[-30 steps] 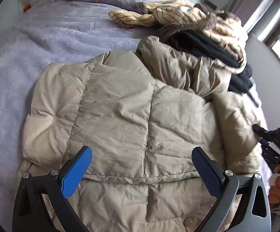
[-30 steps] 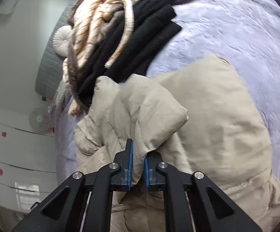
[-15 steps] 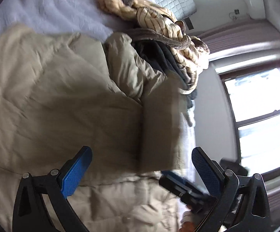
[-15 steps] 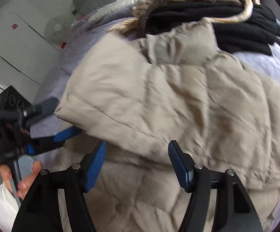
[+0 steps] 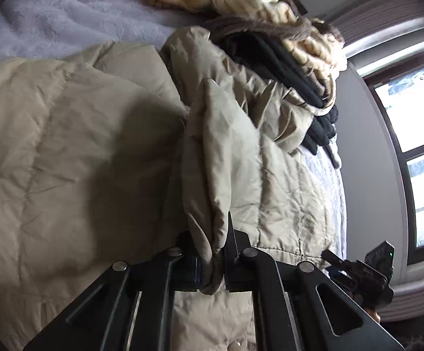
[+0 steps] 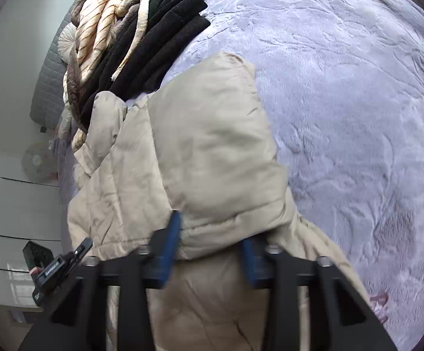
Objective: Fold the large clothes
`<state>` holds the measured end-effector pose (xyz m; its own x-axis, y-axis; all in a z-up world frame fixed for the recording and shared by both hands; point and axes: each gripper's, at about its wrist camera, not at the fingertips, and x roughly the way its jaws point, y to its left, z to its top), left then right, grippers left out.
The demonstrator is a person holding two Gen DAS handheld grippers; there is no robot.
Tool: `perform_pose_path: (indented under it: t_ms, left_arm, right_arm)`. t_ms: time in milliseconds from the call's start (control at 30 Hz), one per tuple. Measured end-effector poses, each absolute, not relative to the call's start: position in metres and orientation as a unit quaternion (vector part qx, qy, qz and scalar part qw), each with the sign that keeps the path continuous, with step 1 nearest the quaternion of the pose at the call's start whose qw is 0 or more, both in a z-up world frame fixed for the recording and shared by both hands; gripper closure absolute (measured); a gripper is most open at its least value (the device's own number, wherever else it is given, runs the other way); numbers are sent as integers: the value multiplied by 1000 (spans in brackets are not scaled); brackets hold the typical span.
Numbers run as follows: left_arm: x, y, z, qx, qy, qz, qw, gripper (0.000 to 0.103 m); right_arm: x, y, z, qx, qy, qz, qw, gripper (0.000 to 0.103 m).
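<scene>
Left wrist view: the left gripper (image 5: 213,259) has its jaws clamped tight on a raised fold of the beige puffer jacket (image 5: 74,158), the cloth pinched between the two black fingers. The jacket lies spread over the lilac bedspread (image 5: 51,14), filling most of the frame. Beyond its collar sits a heap of clothes: a black garment (image 5: 273,64) under a cream striped one (image 5: 258,3). At the lower right edge the other gripper (image 5: 358,272) shows against the wall below a bright window (image 5: 416,152).

Right wrist view: the right gripper (image 6: 209,251) is blurred; its jaws have just been closing, and a thick fold of the jacket (image 6: 206,146) bulges between the blue pads (image 6: 169,248), which press into the cloth on both sides. The jacket runs up from the gripper toward the black garment (image 6: 153,46) and striped one (image 6: 101,20). The bedspread (image 6: 343,102) fills the right side. At the lower left the left gripper (image 6: 83,247) pokes in, in front of white drawers (image 6: 13,204).
</scene>
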<state>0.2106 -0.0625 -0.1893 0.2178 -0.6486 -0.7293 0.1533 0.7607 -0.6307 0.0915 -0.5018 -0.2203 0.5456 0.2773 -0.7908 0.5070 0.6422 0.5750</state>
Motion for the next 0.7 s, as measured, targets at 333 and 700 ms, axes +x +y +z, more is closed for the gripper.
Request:
perform_pose_path:
  t_ms: [333, 700]
  left_arm:
    - [186, -30, -210, -191, 580, -223, 760, 79]
    - [192, -40, -165, -127, 537, -210, 807, 79]
  right_arm:
    - [109, -492, -238, 350, 492, -70, 794, 93]
    - [104, -492, -222, 316, 510, -56, 798, 88]
